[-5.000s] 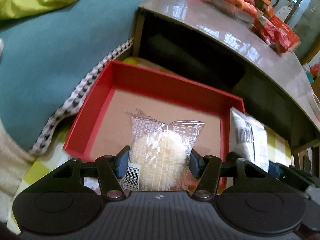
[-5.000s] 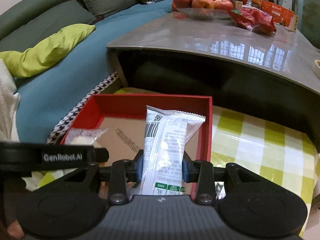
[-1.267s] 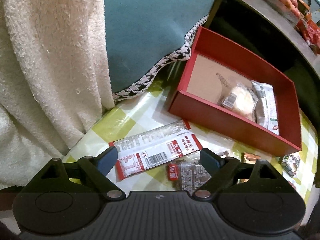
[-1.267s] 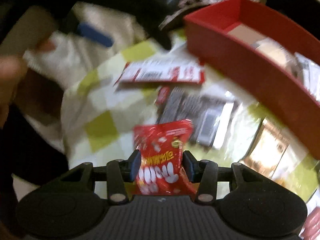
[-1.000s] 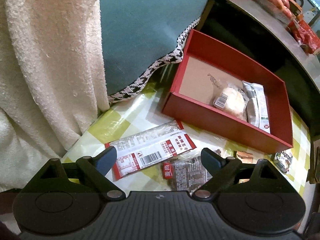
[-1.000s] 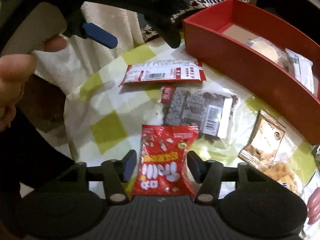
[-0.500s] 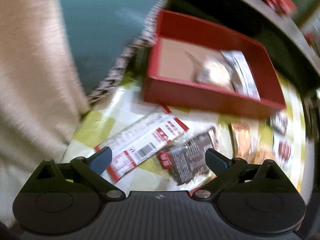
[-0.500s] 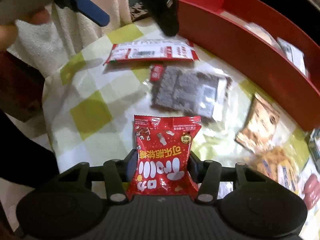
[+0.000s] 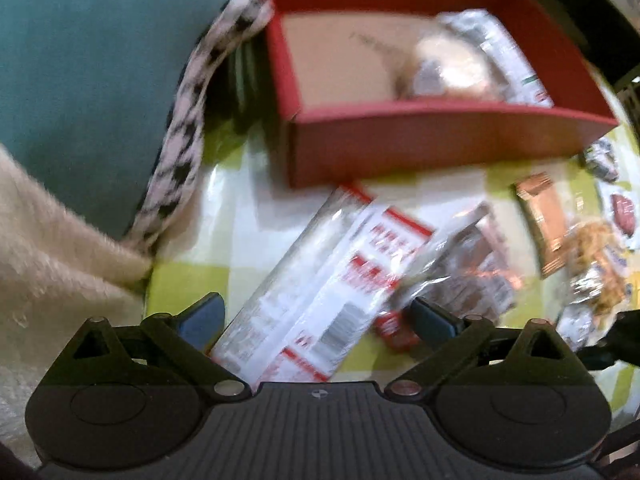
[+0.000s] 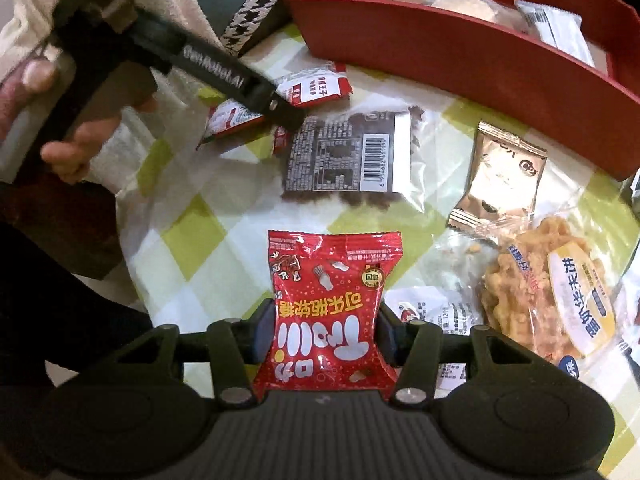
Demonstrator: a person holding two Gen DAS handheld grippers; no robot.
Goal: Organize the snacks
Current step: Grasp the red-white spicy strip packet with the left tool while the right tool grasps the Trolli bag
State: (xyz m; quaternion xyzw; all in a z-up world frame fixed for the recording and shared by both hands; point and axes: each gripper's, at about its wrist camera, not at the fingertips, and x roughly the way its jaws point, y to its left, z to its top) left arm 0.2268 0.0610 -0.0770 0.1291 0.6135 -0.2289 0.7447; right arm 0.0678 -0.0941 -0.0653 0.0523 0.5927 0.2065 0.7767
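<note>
My right gripper [image 10: 326, 332] is shut on a red candy packet [image 10: 330, 312] and holds it over the checked cloth. My left gripper [image 9: 316, 320] is open, low over a long red-and-white snack packet [image 9: 320, 292] that lies between its fingers; it also shows in the right wrist view [image 10: 280, 110] over the same packet [image 10: 316, 86]. The red box [image 9: 440, 136] [image 10: 460, 52] behind holds a round cake in clear wrap [image 9: 452, 64] and a white bar packet [image 10: 556, 32].
On the yellow-green checked cloth [image 10: 192, 232] lie a dark clear-edged packet [image 10: 348, 156], a gold sachet [image 10: 500, 176], a fried pastry pack [image 10: 552, 300] and small wrappers. A teal cushion [image 9: 88, 60] and cream blanket [image 9: 52, 248] border the left.
My left gripper dropped down and forward over the long red-and-white packet, jaws still wide. My right gripper closed on the red candy packet and keeps hold of it.
</note>
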